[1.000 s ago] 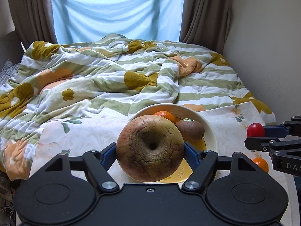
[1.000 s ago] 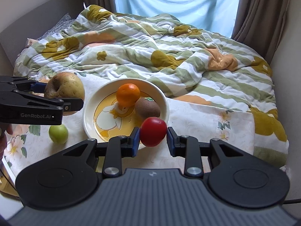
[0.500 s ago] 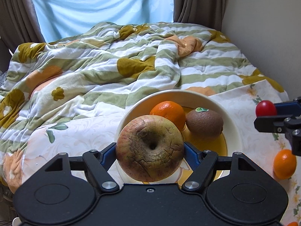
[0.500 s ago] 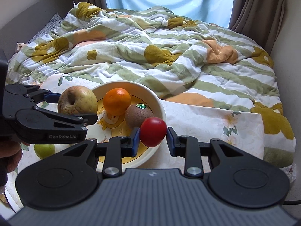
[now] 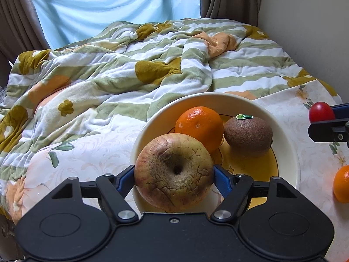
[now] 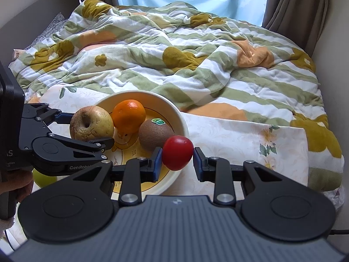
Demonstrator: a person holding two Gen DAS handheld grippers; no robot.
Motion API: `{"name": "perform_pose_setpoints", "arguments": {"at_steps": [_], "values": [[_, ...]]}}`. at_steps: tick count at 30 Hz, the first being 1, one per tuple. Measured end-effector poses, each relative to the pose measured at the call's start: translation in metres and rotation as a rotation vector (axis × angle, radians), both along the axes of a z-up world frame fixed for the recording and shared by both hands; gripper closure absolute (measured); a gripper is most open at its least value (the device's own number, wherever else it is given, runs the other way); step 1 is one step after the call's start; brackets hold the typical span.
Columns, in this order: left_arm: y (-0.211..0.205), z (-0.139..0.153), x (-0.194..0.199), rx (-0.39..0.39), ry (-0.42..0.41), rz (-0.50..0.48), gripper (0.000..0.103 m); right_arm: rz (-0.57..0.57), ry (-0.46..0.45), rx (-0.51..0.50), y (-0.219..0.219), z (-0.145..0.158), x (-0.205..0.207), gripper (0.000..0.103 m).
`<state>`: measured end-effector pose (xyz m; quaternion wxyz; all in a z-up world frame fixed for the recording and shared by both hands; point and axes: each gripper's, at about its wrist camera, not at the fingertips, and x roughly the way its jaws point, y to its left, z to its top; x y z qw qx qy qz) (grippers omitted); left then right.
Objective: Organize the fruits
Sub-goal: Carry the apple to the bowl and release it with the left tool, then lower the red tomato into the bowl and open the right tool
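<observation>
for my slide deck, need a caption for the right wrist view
Right gripper carries a red tomato toward the bowl of orange and kiwi.

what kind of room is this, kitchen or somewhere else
Most likely a bedroom, not a kitchen. A rumpled striped quilt covers a bed, with curtains at the window behind it. The fruit bowl sits on the bed's floral sheet.

Partly hidden: round green fruit [image 6: 43, 179] behind the black left gripper [image 6: 87, 128]; small orange citrus [image 5: 342, 186] was cropped by frame edge.
</observation>
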<state>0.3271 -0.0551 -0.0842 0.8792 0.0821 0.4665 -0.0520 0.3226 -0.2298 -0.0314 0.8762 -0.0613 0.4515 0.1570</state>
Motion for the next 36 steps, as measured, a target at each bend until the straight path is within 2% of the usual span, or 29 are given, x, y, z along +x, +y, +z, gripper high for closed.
{"name": "perform_pose_setpoints", "arguments": {"at_steps": [2,3,5,18,24,36], "values": [[0.002,-0.001,0.001,0.0,0.0,0.005,0.021,-0.001,-0.001,-0.002,0.001,0.0,0.0,0.058],[0.002,0.001,-0.001,0.01,-0.015,0.002,0.009,-0.001,-0.001,-0.003,0.001,0.0,0.0,0.058],[0.002,0.009,-0.006,0.016,-0.052,-0.007,0.0,-0.001,-0.001,0.0,0.001,0.0,0.0,0.058],[0.018,0.039,-0.054,-0.035,-0.054,0.004,0.0,0.022,0.007,0.011,0.011,-0.001,0.003,0.058],[0.02,0.046,-0.076,-0.03,-0.069,0.004,0.0,0.043,0.031,0.025,0.031,-0.017,0.002,0.058],[0.028,0.045,-0.092,-0.057,-0.065,0.042,0.0,0.076,0.088,0.022,0.058,-0.053,0.01,0.057]]}}
